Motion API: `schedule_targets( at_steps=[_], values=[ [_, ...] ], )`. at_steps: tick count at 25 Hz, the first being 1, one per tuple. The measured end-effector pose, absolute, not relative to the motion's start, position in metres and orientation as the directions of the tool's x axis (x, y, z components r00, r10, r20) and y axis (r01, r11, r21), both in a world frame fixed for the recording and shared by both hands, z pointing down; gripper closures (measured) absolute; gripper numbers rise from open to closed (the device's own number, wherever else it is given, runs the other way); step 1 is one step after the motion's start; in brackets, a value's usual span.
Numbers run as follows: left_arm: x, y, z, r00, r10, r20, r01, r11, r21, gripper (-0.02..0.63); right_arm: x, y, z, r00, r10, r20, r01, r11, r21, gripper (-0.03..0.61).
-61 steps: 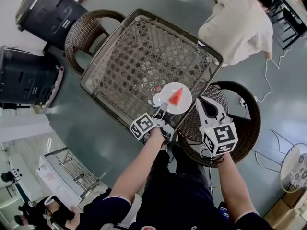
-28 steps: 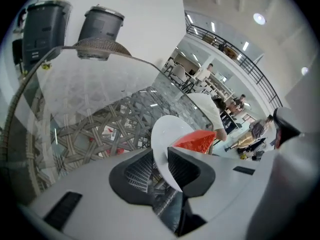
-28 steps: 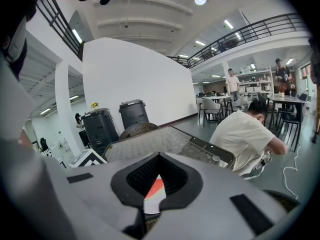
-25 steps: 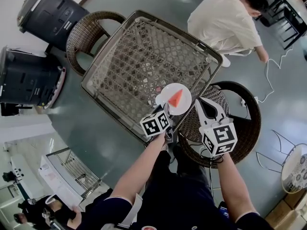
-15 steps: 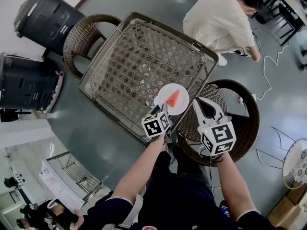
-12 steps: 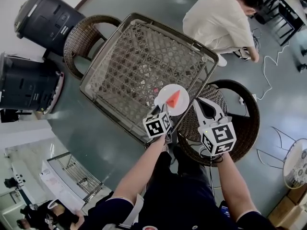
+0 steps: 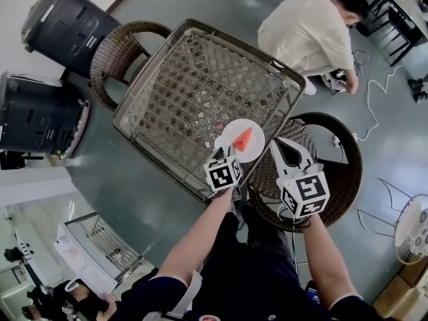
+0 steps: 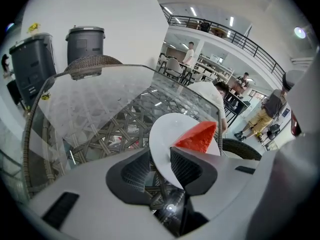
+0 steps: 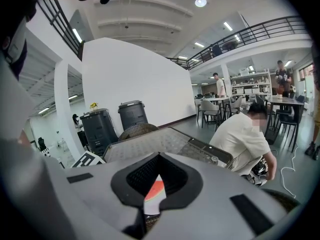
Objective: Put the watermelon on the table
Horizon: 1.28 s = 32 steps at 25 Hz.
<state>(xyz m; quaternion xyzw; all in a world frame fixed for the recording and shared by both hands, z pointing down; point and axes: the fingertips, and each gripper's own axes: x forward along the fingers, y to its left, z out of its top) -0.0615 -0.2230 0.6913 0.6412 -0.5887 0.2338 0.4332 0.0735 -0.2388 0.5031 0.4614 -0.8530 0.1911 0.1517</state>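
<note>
A red watermelon wedge (image 7: 243, 139) lies on a white plate (image 7: 234, 129) at the near right edge of the glass-topped wicker table (image 7: 187, 79). My left gripper (image 7: 227, 155) reaches in at the plate's near rim. In the left gripper view the plate (image 8: 167, 129) with the watermelon (image 8: 199, 136) stands between the jaws of the left gripper (image 8: 159, 154). Those jaws are opening, and a gap shows beside the left pad (image 8: 134, 170). My right gripper (image 7: 286, 147) hovers to the plate's right over a chair, shut and empty. In the right gripper view the right gripper (image 9: 159, 156) shows the watermelon (image 9: 156, 189) through its slit.
A wicker chair (image 7: 338, 179) stands below my right gripper, and another chair (image 7: 117, 49) at the table's far left. Two black bins (image 7: 63, 15) (image 7: 33, 112) stand on the left. A person in a pale shirt (image 7: 311, 29) crouches beyond the table.
The left gripper's marker cube has rolled a little and shifted slightly right. The plate with the watermelon keeps its place on the table. The right gripper has not moved.
</note>
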Motion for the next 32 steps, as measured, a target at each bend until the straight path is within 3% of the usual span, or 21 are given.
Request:
schedule_targets(
  at_steps=[10,19,21,26,32],
  values=[
    [-0.076,-0.223,0.668,0.191,-0.599,0.778,-0.960,0.050,0.275,0.500,0.068,-0.235,0.497,-0.533,-0.733,0.423,-0.842,0.508,-0.181,0.577],
    [-0.061,-0.224,0.576,0.425,-0.739,0.523,-0.900,-0.282,0.332,0.503,0.061,-0.232,0.488,-0.540,-0.738,0.404,-0.838,0.518,-0.175,0.577],
    [-0.060,-0.221,0.559,0.450,-0.751,0.483,-0.888,-0.322,0.327,0.508,0.059,-0.231,0.484,-0.542,-0.740,0.399,-0.837,0.519,-0.174,0.577],
    [-0.054,-0.211,0.522,0.492,-0.768,0.410,-0.868,-0.401,0.293,0.602,0.054,-0.228,0.476,-0.547,-0.745,0.382,-0.834,0.524,-0.172,0.575],
    [-0.042,-0.202,0.482,0.548,-0.764,0.341,-0.835,-0.477,0.273,0.609,0.048,-0.222,0.465,-0.550,-0.754,0.358,-0.833,0.523,-0.180,0.577]
  ],
)
